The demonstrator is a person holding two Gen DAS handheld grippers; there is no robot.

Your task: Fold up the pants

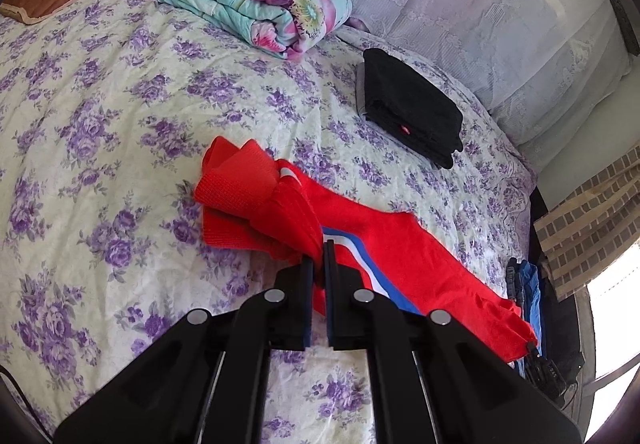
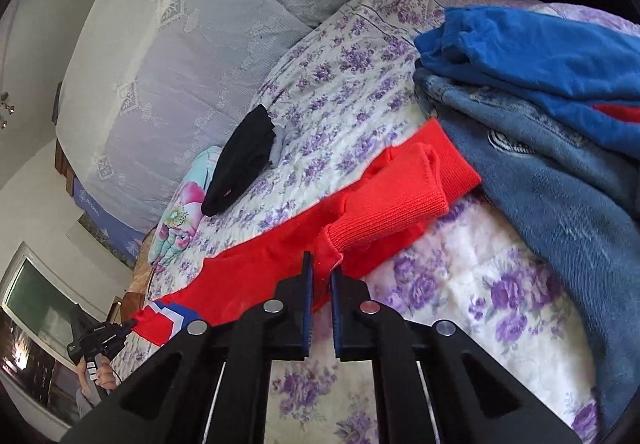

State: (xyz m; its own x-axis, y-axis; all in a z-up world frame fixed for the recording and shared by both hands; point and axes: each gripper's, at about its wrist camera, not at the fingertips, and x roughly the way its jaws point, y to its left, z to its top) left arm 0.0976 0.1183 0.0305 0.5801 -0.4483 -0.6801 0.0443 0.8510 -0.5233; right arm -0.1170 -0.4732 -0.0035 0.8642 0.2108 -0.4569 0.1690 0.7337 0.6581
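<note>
The left tool is pinched shut on the red pants near the striped side, and the right tool is squeezed onto the other end, likely so both can lift and stretch them. The pants lie on the bed, spreading out just past each tool's tips, with a pile of blue clothes beyond the right tool.

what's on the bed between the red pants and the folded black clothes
Nothing: only bare flowered bedspread separates the red pants from the folded black clothes, clearest in the left wrist view.
</note>
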